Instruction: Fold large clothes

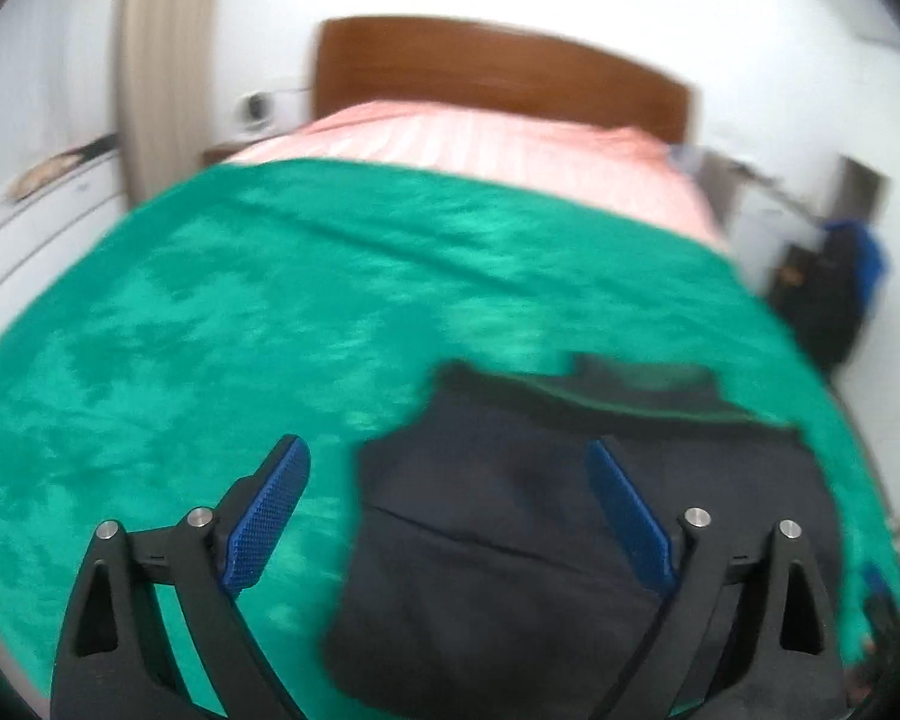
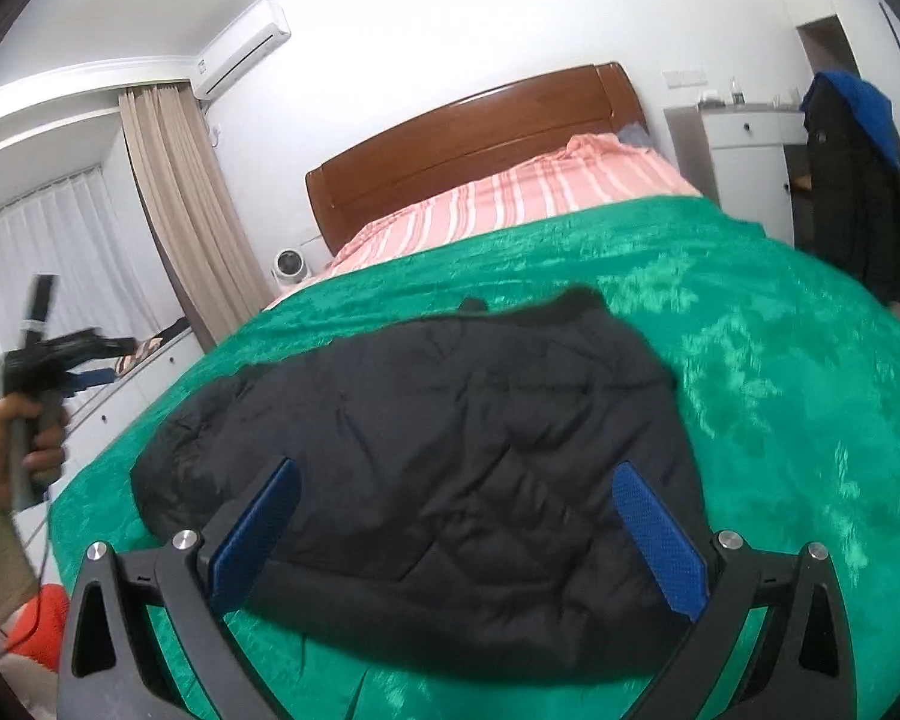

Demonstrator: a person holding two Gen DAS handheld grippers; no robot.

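Dark quilted jacket (image 2: 426, 456), lying on the green blanket (image 2: 780, 360) of the bed, near its foot edge and towards the foot-right corner as my left wrist view frames it. My right gripper (image 2: 456, 534) hovers over the jacket with its 2 blue fingers (image 2: 660, 546) spread wide, holding nothing. My left gripper (image 1: 450, 516) is likewise wide open and empty; the right wrist view shows it raised off the bed's left side in the person's hand (image 2: 27, 438). I judge the jacket soft, puffy and light, with a smooth shell that may slide between the pads, and bulky enough to spring back from a fold. I would pinch through the full thickness at a hem corner or at the collar (image 2: 546, 306), where a seam gives firmer purchase. The left view is motion-blurred.
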